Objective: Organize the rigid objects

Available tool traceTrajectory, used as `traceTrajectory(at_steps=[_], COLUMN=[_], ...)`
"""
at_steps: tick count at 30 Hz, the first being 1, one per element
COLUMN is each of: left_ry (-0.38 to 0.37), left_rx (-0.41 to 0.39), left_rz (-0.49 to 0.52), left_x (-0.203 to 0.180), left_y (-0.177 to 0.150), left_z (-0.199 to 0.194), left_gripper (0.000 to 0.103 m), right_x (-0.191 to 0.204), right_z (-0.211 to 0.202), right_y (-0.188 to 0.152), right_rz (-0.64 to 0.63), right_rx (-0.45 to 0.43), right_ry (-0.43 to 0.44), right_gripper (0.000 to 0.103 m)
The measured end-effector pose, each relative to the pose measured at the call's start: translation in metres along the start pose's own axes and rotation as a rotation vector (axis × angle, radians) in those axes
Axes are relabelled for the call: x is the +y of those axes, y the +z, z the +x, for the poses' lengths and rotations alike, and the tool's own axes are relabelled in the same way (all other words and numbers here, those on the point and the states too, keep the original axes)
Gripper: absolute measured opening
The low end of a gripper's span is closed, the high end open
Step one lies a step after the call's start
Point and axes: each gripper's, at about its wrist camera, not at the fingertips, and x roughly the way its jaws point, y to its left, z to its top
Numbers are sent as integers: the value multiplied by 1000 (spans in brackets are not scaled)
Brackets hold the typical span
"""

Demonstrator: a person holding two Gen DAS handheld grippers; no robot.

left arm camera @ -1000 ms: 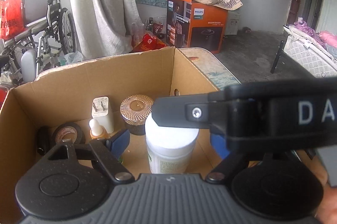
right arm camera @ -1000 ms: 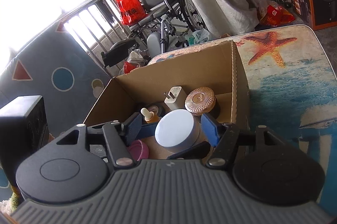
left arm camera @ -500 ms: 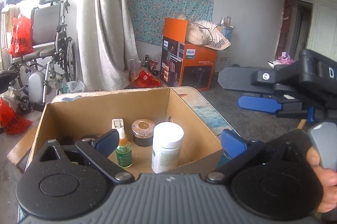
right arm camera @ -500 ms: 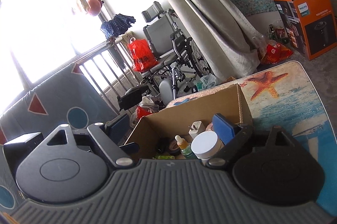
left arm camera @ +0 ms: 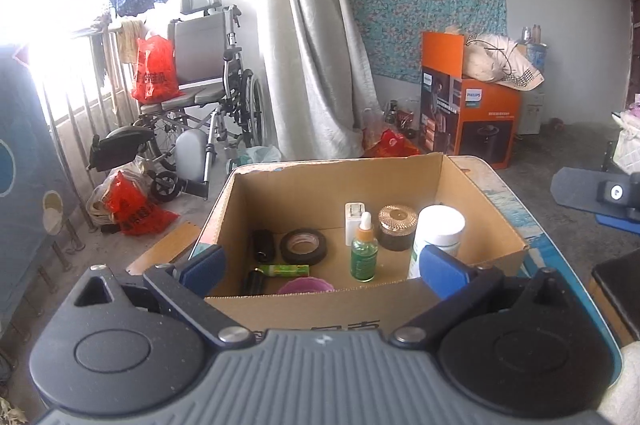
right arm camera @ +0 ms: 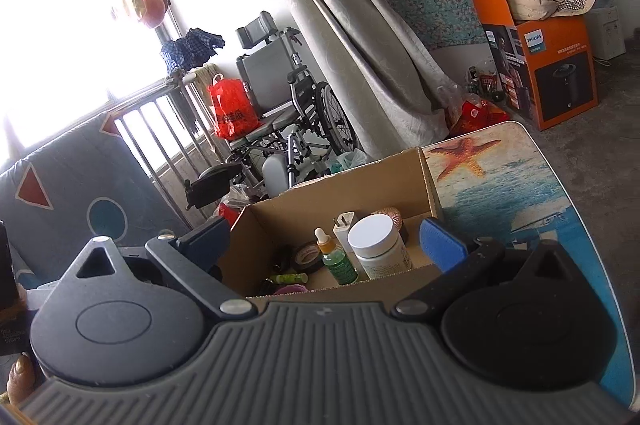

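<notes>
From my left wrist view, my left tool [left arm camera: 322, 267] hangs before the near wall of the box [left arm camera: 484, 201], its blue pads spread wide with nothing between them. Inside the box the white jar [left arm camera: 438, 237] stands upright at the right, with the green dropper bottle [left arm camera: 364, 253] just left of it and the copper-lidded jar [left arm camera: 398, 225] and white charger [left arm camera: 353, 221] behind. The tape roll [left arm camera: 303, 245] lies flat mid-floor, a black cylinder [left arm camera: 263, 245] to its left, a green tube [left arm camera: 284, 270] and a pink lid [left arm camera: 306, 286] nearer me. A part of my right tool [left arm camera: 592, 193] shows at the far right edge.

From my right wrist view, my right tool [right arm camera: 332, 245] also stands apart and empty, above the box [right arm camera: 344, 189], which sits on the starfish-print bench [right arm camera: 520, 185]. The white jar [right arm camera: 378, 241], dropper bottle [right arm camera: 336, 259], charger [right arm camera: 344, 225] and tape roll [right arm camera: 306, 255] all rest inside.
</notes>
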Motion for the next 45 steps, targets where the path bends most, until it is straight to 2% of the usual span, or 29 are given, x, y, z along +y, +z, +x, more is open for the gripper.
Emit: traceTrajectory(at_steps=[5, 8, 12, 17, 23, 31, 45], left_ry=[-49, -27, 1, 22, 58, 37, 39], left_rx=[67, 76, 93, 115, 100, 130, 149], left_rz=[7, -12, -71, -75, -48, -52, -44], left_x=[-1, 1, 13, 26, 31, 36, 36], left_y=[-13, -18, -21, -18, -14, -13, -11], left_z=[10, 13, 15, 20, 26, 41, 50], left_gripper=[103, 103, 103, 103, 103, 103, 103], right_x=[11, 16, 23, 36, 55, 59, 57], right_z=[-6, -7, -1, 27, 64, 99, 117], right_y=[-12, -20, -31, -35, -38, -39, -40], right_rz=[-84, -137, -202, -238, -266, -274, -282], right_rx=[1, 9, 32, 95, 148, 196, 211], right_ry=[-133, -213, -259, -257, -270, -297, -323], right_gripper=[102, 102, 102, 102, 102, 102, 102])
